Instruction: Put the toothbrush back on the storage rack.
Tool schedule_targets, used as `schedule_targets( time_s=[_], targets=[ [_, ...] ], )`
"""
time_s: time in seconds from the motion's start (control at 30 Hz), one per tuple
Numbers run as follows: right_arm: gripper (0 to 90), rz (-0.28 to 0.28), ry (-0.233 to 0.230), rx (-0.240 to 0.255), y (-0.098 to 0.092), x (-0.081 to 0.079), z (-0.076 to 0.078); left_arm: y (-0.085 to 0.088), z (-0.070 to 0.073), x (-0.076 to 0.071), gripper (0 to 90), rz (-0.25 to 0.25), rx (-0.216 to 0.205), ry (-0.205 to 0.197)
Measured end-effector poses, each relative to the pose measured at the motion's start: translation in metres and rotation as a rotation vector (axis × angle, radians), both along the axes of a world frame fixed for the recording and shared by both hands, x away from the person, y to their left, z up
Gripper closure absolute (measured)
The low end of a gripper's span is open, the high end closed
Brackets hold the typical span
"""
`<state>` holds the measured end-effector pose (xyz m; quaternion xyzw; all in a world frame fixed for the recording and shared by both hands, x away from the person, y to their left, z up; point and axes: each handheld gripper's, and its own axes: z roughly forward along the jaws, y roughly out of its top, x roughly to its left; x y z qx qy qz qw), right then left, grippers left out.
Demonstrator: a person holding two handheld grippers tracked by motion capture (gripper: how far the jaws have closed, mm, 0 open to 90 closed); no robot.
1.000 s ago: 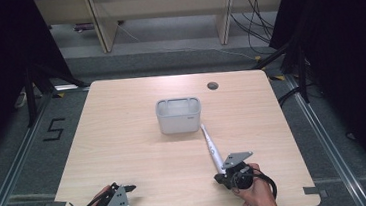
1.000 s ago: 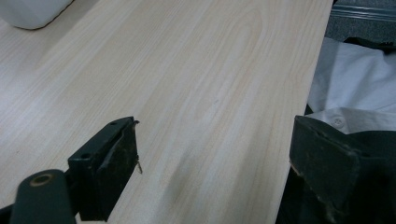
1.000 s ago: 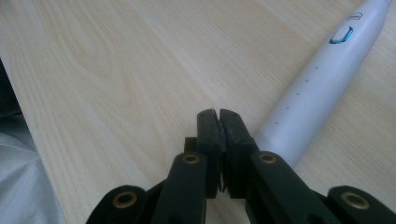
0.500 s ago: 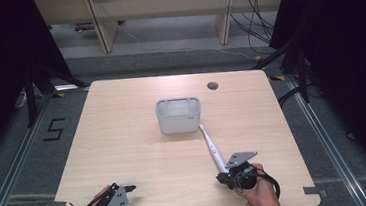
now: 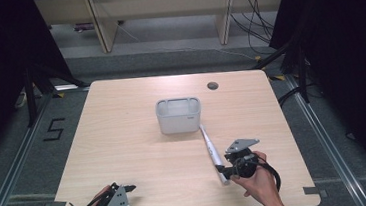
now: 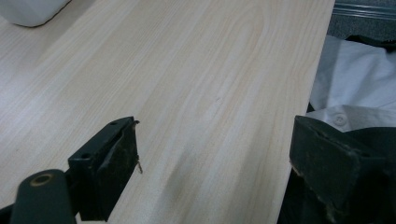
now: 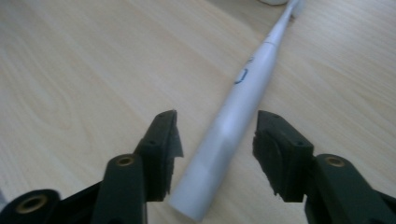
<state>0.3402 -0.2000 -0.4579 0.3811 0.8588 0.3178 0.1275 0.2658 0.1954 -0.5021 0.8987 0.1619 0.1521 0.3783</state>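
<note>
Opening over the electric toothbrush (image 7: pixel 233 126), the right gripper (image 7: pixel 217 140) has just spread its jaws, pads clear of the handle lying on the table (image 5: pixel 124 138) near the white bin (image 5: pixel 178 116). Best lift straight away without nudging it. Left gripper (image 6: pixel 215 154) idles, jaws wide.

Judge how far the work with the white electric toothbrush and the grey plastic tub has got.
Done: the white electric toothbrush lies on the wooden table, released. In hand: the right gripper has just opened its jaws, which straddle the handle without touching. Left: probably getting it into the grey plastic tub, which looks empty.
</note>
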Motion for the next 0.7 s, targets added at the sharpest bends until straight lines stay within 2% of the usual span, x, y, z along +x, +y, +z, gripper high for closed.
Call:
schedule_targets(
  time_s=[0.03, 0.07, 0.1, 0.13, 0.2, 0.23, 0.27, 0.3, 0.33, 0.43, 0.5, 0.53, 0.6, 0.7],
  targets=[
    [44.2, -0.032, 0.046, 0.003, 0.001, 0.001, 0.002, 0.000, 0.000, 0.000, 14.8, 0.001, -0.002, -0.001],
    [44.0, -0.026, 0.047, -0.001, 0.001, 0.005, 0.003, 0.000, 0.000, 0.000, 14.8, 0.001, -0.003, 0.000],
    [42.8, -0.034, 0.027, -0.005, 0.001, 0.008, 0.002, 0.000, 0.000, 0.000, 14.8, 0.001, -0.003, -0.002],
    [40.8, -0.057, 0.056, -0.003, 0.002, 0.008, 0.003, 0.000, 0.000, 0.000, 14.8, 0.000, -0.002, 0.001],
    [39.4, -0.067, 0.078, -0.005, 0.005, 0.012, 0.003, 0.000, 0.000, 0.001, 14.9, 0.001, -0.001, -0.002],
    [38.6, -0.062, 0.065, -0.004, 0.006, 0.015, 0.002, 0.000, 0.000, 0.001, 14.8, 0.001, -0.009, -0.005],
    [37.6, -0.060, 0.086, -0.022, 0.007, 0.017, 0.003, 0.000, 0.000, 0.000, 14.8, 0.004, -0.014, -0.007],
    [37.5, -0.061, 0.093, -0.023, 0.008, 0.019, 0.003, 0.000, 0.000, 0.000, 14.8, -0.001, -0.005, 0.001],
    [37.1, -0.063, 0.100, -0.022, 0.010, 0.021, 0.003, 0.000, -0.001, 0.000, 14.8, 0.000, -0.018, -0.001],
    [35.9, -0.057, 0.138, -0.065, 0.017, 0.028, 0.003, 0.001, 0.000, 0.001, 14.8, 0.001, -0.004, -0.006],
    [35.9, -0.059, 0.141, -0.074, 0.019, 0.029, 0.003, 0.000, -0.001, -0.001, 14.8, 0.005, -0.016, -0.008],
    [35.9, -0.058, 0.144, -0.086, 0.021, 0.031, 0.002, 0.000, 0.000, 0.000, 14.9, -0.001, -0.010, -0.001],
    [35.8, -0.049, 0.154, -0.102, 0.024, 0.035, 0.001, 0.001, 0.000, 0.001, 14.8, 0.003, -0.004, -0.017],
    [35.9, -0.053, 0.185, -0.111, 0.027, 0.041, -0.002, 0.001, 0.001, 0.000, 14.8, 0.001, 0.003, -0.008]
  ],
)
